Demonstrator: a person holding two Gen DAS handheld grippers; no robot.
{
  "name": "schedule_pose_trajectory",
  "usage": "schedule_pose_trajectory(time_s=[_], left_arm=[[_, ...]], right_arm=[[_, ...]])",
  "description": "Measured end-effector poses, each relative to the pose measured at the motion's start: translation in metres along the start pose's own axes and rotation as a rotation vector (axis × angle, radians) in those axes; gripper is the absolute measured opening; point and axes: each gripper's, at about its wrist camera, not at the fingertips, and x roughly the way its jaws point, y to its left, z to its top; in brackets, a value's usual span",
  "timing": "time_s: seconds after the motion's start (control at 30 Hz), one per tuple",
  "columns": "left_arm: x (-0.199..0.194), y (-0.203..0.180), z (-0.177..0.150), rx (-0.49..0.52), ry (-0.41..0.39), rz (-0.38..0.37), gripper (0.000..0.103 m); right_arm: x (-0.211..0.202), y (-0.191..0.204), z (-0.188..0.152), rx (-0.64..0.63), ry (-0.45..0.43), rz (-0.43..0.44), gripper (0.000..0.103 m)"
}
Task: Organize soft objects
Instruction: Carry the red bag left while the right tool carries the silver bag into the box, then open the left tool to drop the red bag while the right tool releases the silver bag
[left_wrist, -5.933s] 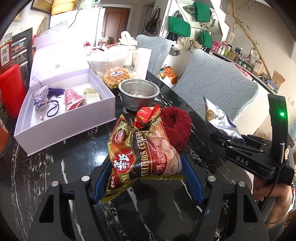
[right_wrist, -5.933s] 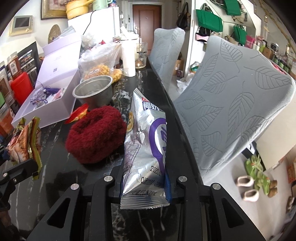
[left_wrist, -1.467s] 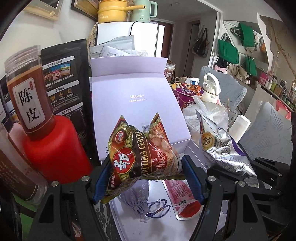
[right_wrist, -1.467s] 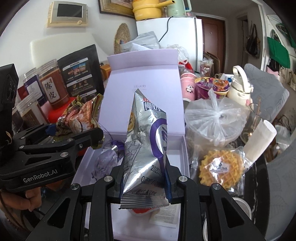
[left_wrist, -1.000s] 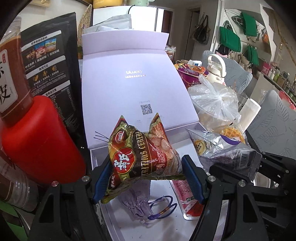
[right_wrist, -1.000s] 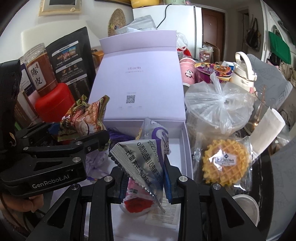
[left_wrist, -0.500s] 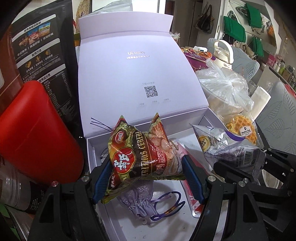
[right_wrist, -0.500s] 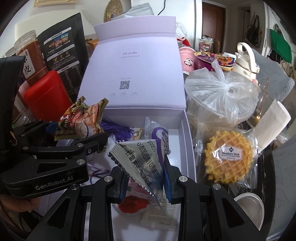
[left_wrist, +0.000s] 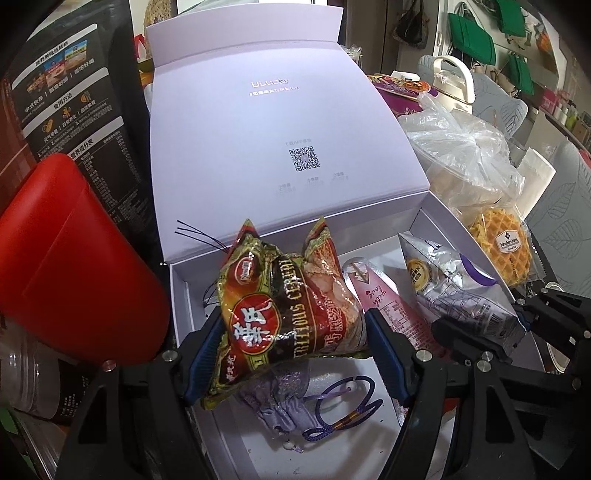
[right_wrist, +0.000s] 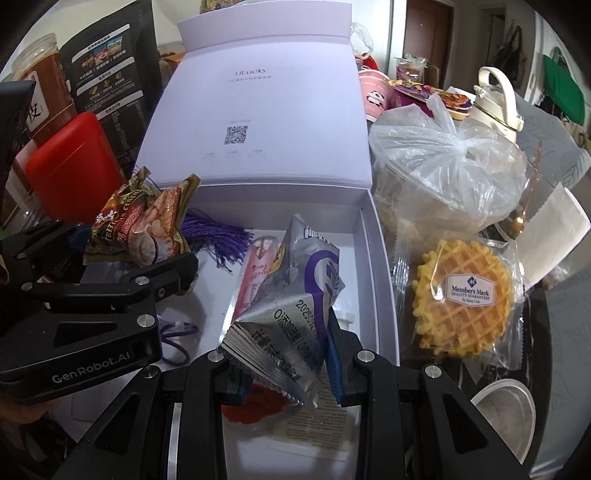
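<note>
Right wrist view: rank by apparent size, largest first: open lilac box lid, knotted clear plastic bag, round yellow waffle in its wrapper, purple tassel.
1. Open lilac box lid
2. Knotted clear plastic bag
3. Round yellow waffle
4. Purple tassel, partly hidden behind the left gripper's snack packet

The waffle sits nearer the camera than the bag, so that gap may be understated.

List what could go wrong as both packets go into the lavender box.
The silver packet in the right gripper is already buckled, so pressing lower may crush it. The red cereal bag in the left gripper hangs above the purple pouch, whose cord may snag. The grippers are close and may collide.
</note>
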Motion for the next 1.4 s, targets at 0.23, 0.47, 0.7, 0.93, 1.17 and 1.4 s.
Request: schedule_pose_trajectory(time_s=[0.23, 0.47, 0.7, 0.93, 1.17, 1.4], left_arm=[[0.007, -0.003, 0.003, -0.008, 0.042, 0.017, 0.075], [0.01, -0.006, 0.007, -0.013, 0.066, 0.039, 0.081], [0.001, -0.007, 0.011, -0.022, 0.045, 0.064, 0.092], [-0.022, -0.006, 0.014, -0.014, -0.02, 0.07, 0.092], [-0.051, 0.002, 0.015, -0.014, -0.092, 0.052, 0.092], [-0.085, 0.006, 0.011, -0.002, -0.159, 0.029, 0.092]], right_arm=[[0.002, -0.003, -0.001, -0.005, 0.022, -0.013, 0.035], [-0.007, -0.008, -0.001, -0.005, 0.015, -0.026, 0.047], [-0.017, -0.01, 0.001, -0.01, -0.003, -0.043, 0.05], [-0.035, -0.006, 0.003, -0.015, -0.039, -0.046, 0.054], [-0.05, 0.0, 0.002, -0.021, -0.075, -0.056, 0.054], [-0.075, 0.008, 0.0, -0.028, -0.128, -0.056, 0.054]])
